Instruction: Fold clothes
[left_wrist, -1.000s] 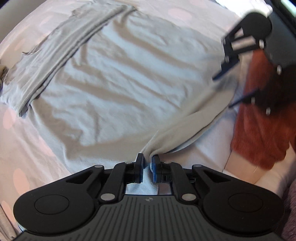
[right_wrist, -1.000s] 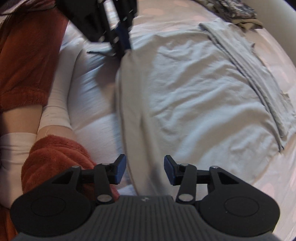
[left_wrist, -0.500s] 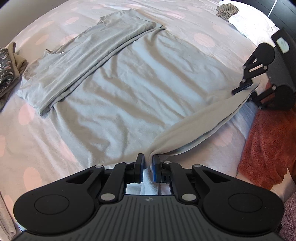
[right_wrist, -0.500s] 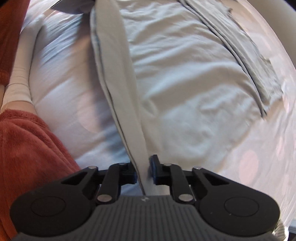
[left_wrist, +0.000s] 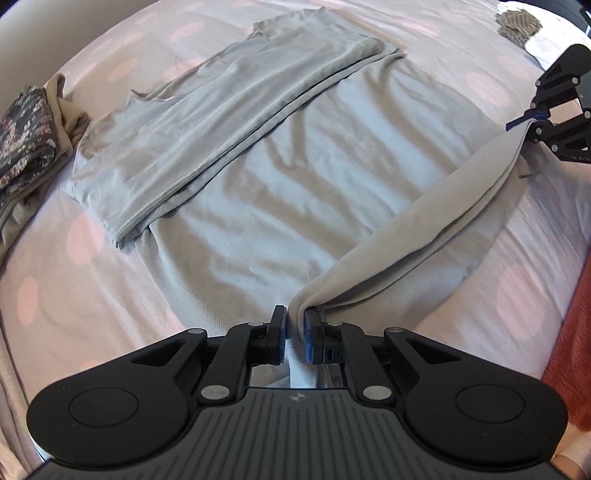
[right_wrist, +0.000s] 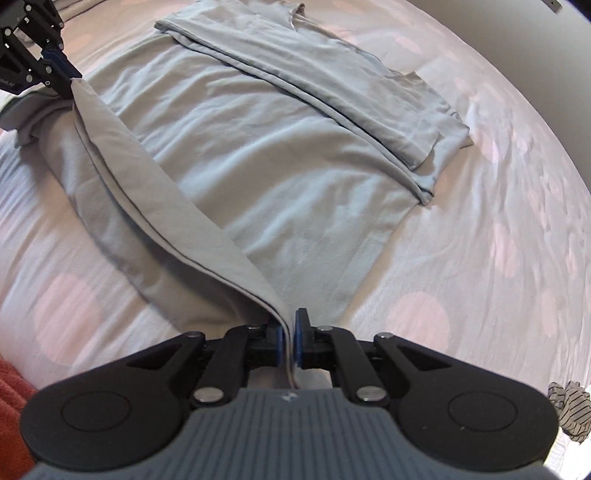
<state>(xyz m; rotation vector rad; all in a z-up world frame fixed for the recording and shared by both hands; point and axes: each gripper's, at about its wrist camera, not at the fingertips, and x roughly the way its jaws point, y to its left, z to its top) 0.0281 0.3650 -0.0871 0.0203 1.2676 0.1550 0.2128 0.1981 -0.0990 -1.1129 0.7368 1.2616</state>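
garment: a pale grey top (left_wrist: 280, 192) lies spread flat on the bed (left_wrist: 74, 295), which has a pink-dotted sheet.
far side: one long edge is already turned in over the body, making a neat doubled band (left_wrist: 229, 122) along that side; this first fold looks done.
near side: the opposite edge (left_wrist: 417, 229) is lifted off the bed and hangs as a taut strip between the two grippers, not yet laid over.
left gripper (left_wrist: 295, 334): jaws nearly together and just easing apart, with a corner of the lifted edge between them and the pads on it.
right gripper (right_wrist: 289, 341): jaws pressed close, pinching the other end of the same edge; the cloth runs straight through the gap.
step in hand: judged to be the second lengthwise fold, carrying the near edge across toward the folded band.
left to do: lay this edge down flat, smooth it, then fold the narrowed shape crosswise, as far as one can judge.
other clothes: a flowered bundle (left_wrist: 26, 129) sits at the bed's edge and a striped piece (right_wrist: 569, 410) lies apart; whether they await folding cannot be told.
person: a rust-red sleeve (right_wrist: 14, 417) shows at the frame edge.
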